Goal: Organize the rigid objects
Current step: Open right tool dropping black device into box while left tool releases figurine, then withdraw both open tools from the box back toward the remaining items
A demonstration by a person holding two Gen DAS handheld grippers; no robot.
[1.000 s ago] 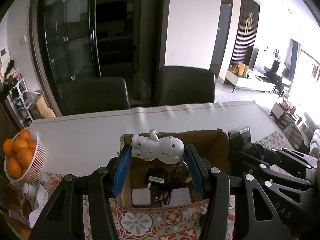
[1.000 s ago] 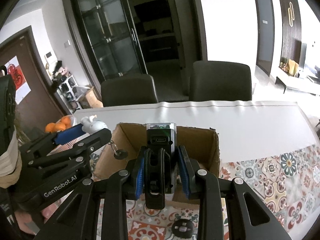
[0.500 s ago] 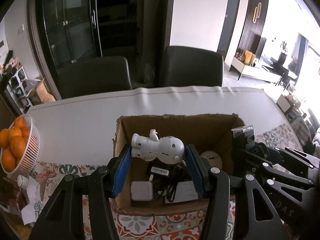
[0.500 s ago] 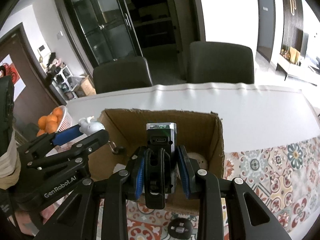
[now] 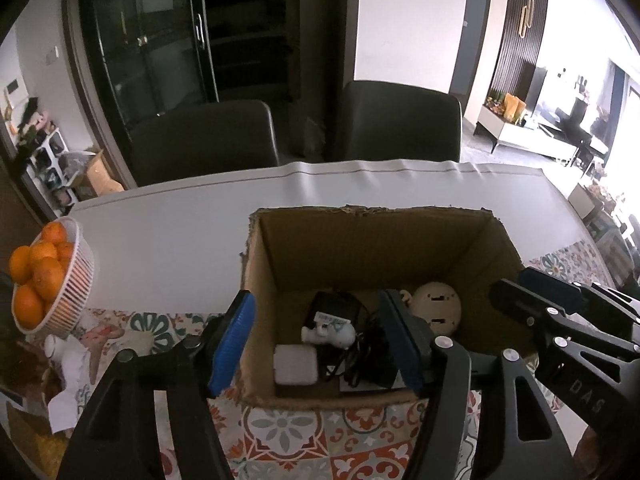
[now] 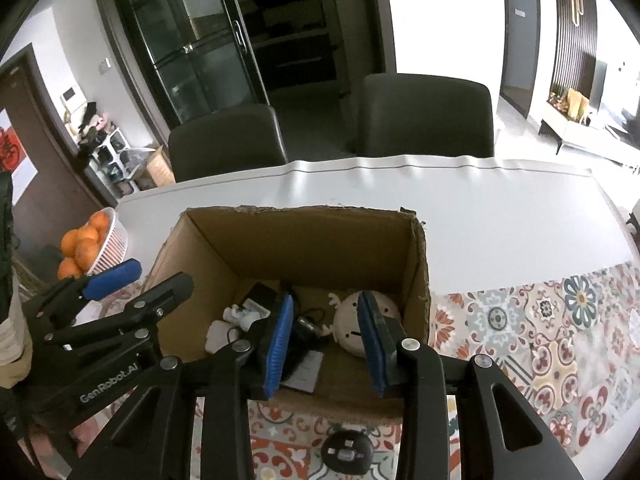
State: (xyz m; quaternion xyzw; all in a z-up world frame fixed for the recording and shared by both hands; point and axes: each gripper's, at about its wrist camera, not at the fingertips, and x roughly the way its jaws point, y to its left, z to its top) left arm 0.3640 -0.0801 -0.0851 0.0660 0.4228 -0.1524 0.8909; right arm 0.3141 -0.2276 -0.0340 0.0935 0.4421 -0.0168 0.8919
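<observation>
A white table (image 5: pixel 168 236) with a patterned tile cloth near its front edge stands before two dark chairs (image 6: pixel 426 114) and glass cabinet doors. Both grippers hang over a corrugated cardboard box (image 5: pixel 380 240) — left gripper (image 5: pixel 320 344) and right gripper (image 6: pixel 326 340) spread wide, holding nothing. Below the left one a glossy white figurine (image 5: pixel 329 332) lies among black cables; a round beige toy (image 6: pixel 352 330) sits beneath the right one.

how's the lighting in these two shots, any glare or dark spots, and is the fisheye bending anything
Left wrist view: window glare washes out the right edge; the cardboard box interior is dim. Right wrist view: the white wall is overexposed; the table edge bows from fisheye distortion, corners black.
</observation>
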